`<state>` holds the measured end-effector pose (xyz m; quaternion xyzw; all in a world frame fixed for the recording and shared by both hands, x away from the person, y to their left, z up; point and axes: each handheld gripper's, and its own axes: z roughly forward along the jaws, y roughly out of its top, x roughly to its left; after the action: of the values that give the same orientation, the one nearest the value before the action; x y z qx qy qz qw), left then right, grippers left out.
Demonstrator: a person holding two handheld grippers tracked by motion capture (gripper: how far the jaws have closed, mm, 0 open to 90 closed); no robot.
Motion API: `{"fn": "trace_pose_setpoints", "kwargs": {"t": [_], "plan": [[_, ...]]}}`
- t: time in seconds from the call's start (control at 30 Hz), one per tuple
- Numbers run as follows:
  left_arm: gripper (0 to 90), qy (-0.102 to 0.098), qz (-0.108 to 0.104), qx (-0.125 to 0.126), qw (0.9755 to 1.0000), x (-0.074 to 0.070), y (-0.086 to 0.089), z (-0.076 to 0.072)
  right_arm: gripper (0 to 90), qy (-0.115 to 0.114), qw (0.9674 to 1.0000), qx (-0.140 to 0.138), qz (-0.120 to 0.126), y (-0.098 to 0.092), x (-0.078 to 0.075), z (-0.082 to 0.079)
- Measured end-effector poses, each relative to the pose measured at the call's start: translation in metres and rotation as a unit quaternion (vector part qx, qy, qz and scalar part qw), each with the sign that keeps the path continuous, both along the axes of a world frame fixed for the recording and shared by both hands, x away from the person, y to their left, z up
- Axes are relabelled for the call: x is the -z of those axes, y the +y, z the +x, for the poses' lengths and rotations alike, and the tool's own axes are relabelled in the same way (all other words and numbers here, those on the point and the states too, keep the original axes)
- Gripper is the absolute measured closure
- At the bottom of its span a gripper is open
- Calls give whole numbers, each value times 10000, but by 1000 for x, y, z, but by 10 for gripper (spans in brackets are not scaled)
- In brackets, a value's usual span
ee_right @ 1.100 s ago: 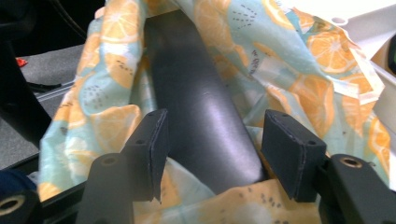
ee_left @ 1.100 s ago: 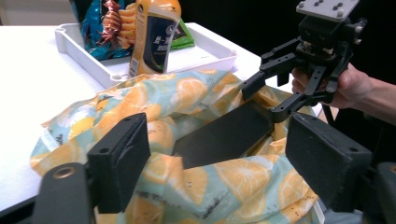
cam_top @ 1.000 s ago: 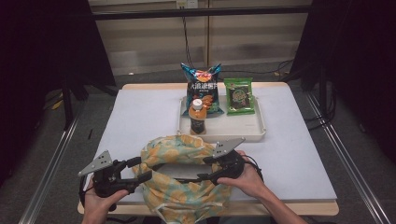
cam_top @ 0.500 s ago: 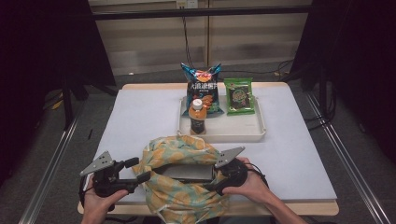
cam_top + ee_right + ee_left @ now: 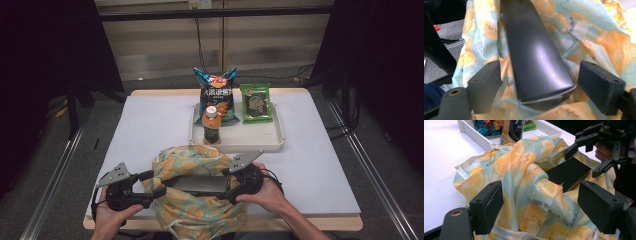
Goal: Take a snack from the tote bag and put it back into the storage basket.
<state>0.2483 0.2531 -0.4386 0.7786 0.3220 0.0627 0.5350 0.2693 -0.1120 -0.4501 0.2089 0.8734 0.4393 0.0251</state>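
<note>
At the near edge of the white table (image 5: 150,125) lies a cloth bag (image 5: 200,200) printed with orange slices on pale blue-green. Its mouth faces up, and a flat black box (image 5: 200,184) lies in the opening, with the fabric bunched around it.

The left gripper (image 5: 150,184) is at the left side of the bag. In the left gripper view its jaws stand apart, with the bag's cloth (image 5: 531,195) between them, and the pads do not press on it. The right gripper (image 5: 231,184) is at the right side of the bag. Its jaws have just been opening and now stand wide apart (in the right gripper view the near end of the black box (image 5: 536,62) lies between them, but neither pad touches it). Each gripper is held by a hand of the person, coming from the bottom of the high view.

Farther away, just behind the bag, stands a white tray (image 5: 277,137). In it a bottle (image 5: 211,125) with a white cap stands upright at the front left. Behind the bottle a blue snack bag (image 5: 220,92) leans, and a green packet (image 5: 256,102) lies beside it on the right.
</note>
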Motion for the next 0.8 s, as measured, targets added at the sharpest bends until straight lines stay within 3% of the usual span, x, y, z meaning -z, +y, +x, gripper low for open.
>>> {"fn": "trace_pose_setpoints", "kwargs": {"t": [0.03, 0.13, 0.43, 0.53, 0.8], "plan": [[206, 0, 7, 13, 10000, 0, 0, 0, 270, -10, 10000, -56, -21, 2, -1, 1], [208, -2, 32, 9, 10000, 0, 0, 1, 335, -14, 9998, -160, -142, 9, 4, 6], [219, 36, 71, 67, 9999, 2, -3, 2, 357, -13, 9978, -479, -461, 26, 19, 11], [221, 21, 91, 75, 9999, 2, -4, 1, 378, -12, 9981, -455, -419, 28, 21, 11], [243, -2, 53, 47, 10000, 1, -1, 1, 425, -170, 9984, -450, -305, 34, -1, 11]]}}
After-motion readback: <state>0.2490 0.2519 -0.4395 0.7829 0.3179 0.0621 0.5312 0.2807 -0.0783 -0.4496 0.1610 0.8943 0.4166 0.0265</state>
